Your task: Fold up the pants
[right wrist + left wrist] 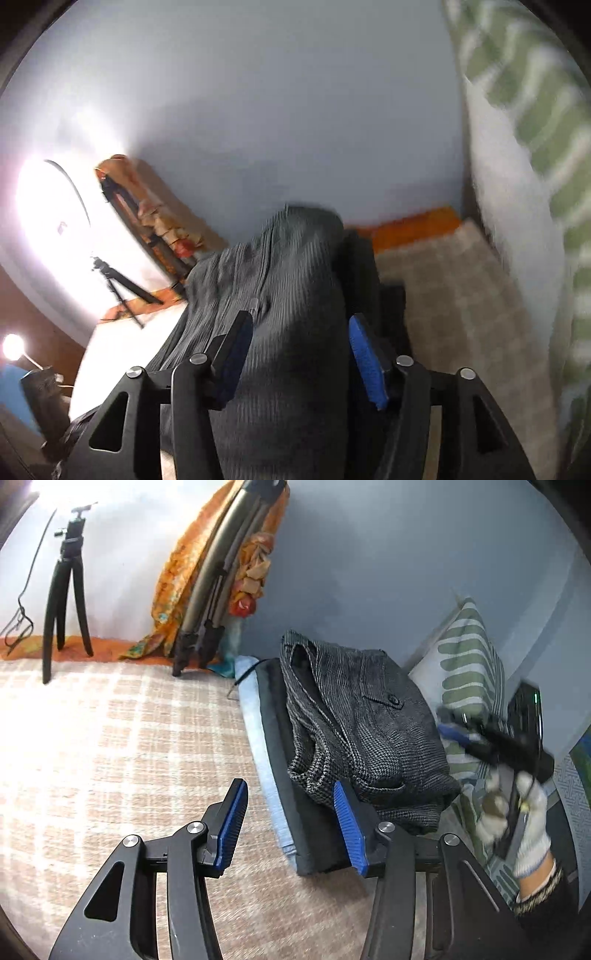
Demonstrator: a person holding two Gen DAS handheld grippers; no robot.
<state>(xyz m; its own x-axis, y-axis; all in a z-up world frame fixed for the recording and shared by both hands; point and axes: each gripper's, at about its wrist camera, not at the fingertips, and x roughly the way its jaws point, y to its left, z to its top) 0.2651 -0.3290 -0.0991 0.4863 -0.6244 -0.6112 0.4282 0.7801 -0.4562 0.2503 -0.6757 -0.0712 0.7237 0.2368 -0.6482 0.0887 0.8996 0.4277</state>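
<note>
Grey checked pants (pixel 369 723) lie folded on top of a stack of black (pixel 310 830) and light blue (pixel 266 760) folded garments on the bed. My left gripper (pixel 291 827) is open and empty, just in front of the stack, its right finger (pixel 349 829) over the stack's near edge. The right gripper (pixel 469 734) shows blurred at the right of the left wrist view, held by a gloved hand (pixel 524 827). In the right wrist view the right gripper (pixel 301 356) is open above the grey pants (pixel 284 295), which fill the gap between its fingers; the picture is motion-blurred.
The bed has a beige checked cover (pixel 110 746). A green-patterned pillow (pixel 465 664) leans on the blue wall to the right of the stack. A small black tripod (pixel 66 590) and a larger folded tripod (pixel 214 590) with orange cloth stand at the far edge.
</note>
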